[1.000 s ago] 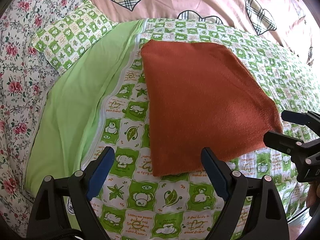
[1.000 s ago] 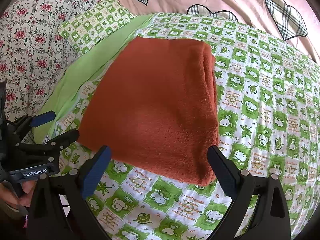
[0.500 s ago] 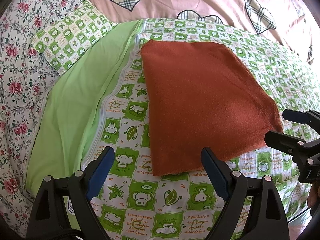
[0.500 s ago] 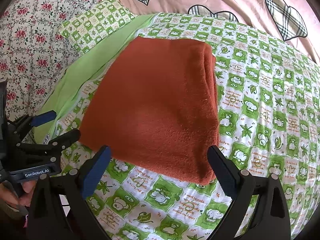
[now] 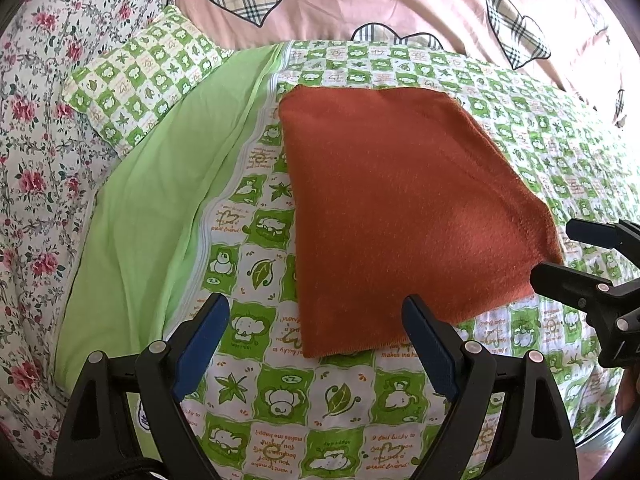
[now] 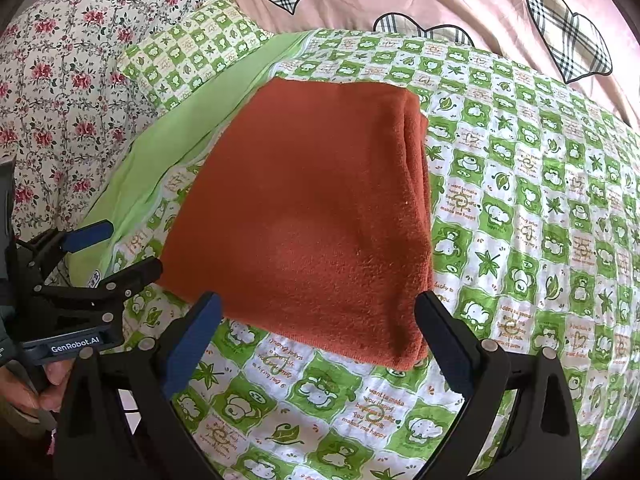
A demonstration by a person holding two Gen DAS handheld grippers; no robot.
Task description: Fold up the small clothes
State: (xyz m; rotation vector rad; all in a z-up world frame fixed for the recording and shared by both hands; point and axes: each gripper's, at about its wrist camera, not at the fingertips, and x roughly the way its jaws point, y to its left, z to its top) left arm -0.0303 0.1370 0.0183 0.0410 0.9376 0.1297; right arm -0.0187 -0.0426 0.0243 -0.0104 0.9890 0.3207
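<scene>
A rust-orange fleece cloth lies folded flat on the green-and-white checked bedspread; in the right wrist view its stacked folded layers show along the right side. My left gripper is open and empty, just in front of the cloth's near left corner. My right gripper is open and empty, its fingers on either side of the cloth's near edge, not gripping it. Each gripper also shows in the other's view, the right one and the left one.
A plain light-green sheet lies left of the cloth, with a checked pillow behind it. A floral cover is at far left and a pink quilt with plaid hearts lies at the back.
Almost nothing differs: both grippers stay open and hover in place, with a very slight drift of the views. The cloth has not moved.
</scene>
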